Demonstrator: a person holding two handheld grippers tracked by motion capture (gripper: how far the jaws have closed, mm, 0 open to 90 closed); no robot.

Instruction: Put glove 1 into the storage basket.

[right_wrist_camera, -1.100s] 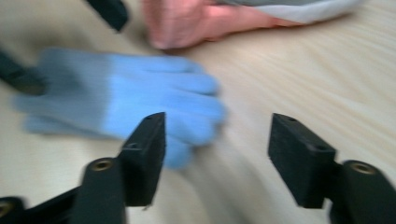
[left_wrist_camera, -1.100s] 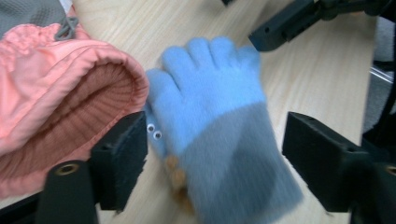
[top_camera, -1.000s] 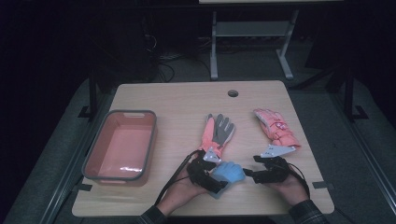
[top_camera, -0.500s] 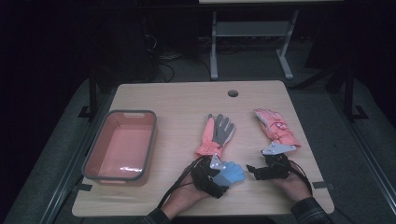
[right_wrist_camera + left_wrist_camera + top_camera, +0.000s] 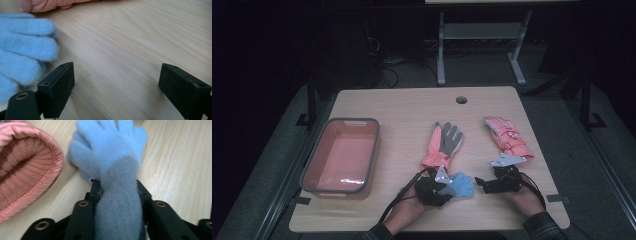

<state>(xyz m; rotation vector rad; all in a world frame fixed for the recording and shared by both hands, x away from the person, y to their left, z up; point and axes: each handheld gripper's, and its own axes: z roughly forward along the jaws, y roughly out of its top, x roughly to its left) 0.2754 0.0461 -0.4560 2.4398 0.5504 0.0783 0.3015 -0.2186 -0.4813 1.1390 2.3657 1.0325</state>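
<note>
**Blue glove cuff pinched by left gripper**

Wooden table (image 5: 412, 107), dark room. Left gripper (image 5: 117, 192) jaws just closed, clamping blue glove (image 5: 110, 150) by its grey cuff; fingers stick out beyond the jaws. Right gripper (image 5: 116, 82) jaws spread, nothing between, just beside that glove's fingertips. Pink glove (image 5: 443, 145) near.

Left gripper (image 5: 443, 189) low at near table edge, jaws just closed. Right gripper (image 5: 484, 184) beside it, jaws wide apart.

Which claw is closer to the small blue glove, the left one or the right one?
Left. The left claw has just been closing and now clamps the blue glove at its grey cuff. The right claw stands open on the table beside the glove's fingertips, not touching.
</note>
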